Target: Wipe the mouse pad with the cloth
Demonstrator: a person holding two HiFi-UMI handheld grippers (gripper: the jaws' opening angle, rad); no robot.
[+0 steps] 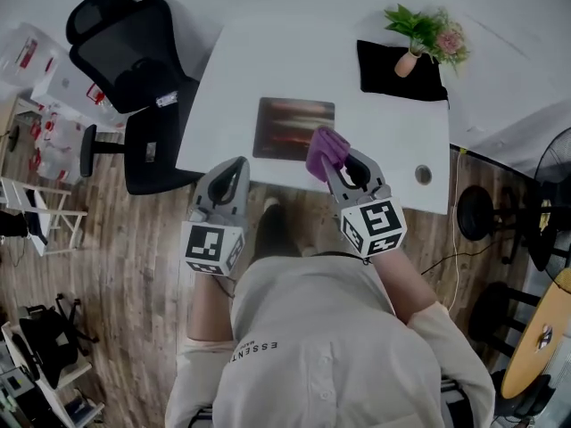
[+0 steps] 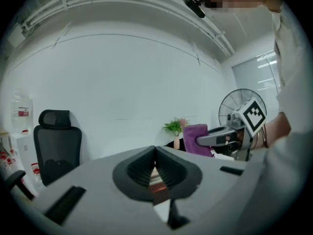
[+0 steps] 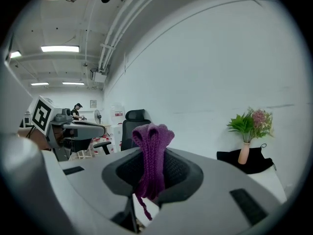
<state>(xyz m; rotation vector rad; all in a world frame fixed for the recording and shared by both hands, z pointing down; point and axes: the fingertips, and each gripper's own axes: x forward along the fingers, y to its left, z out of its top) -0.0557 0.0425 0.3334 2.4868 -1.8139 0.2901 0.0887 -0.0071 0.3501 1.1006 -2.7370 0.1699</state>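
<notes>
As the purple cloth sits bunched in the clamped jaws of the right tool, it hangs at the near right corner of the mouse pad; whether it touches the pad cannot be told. The left tool, jaws together on nothing, hovers just off the pad's near left corner, at the edge of the white surface. The wipe looks barely begun. Nothing pins the pad, so a hard stroke could drag it along the surface. The cloth is gripped as a narrow fold, so a loose pinch may let it slip, or the tool's tips may scrape the pad.
</notes>
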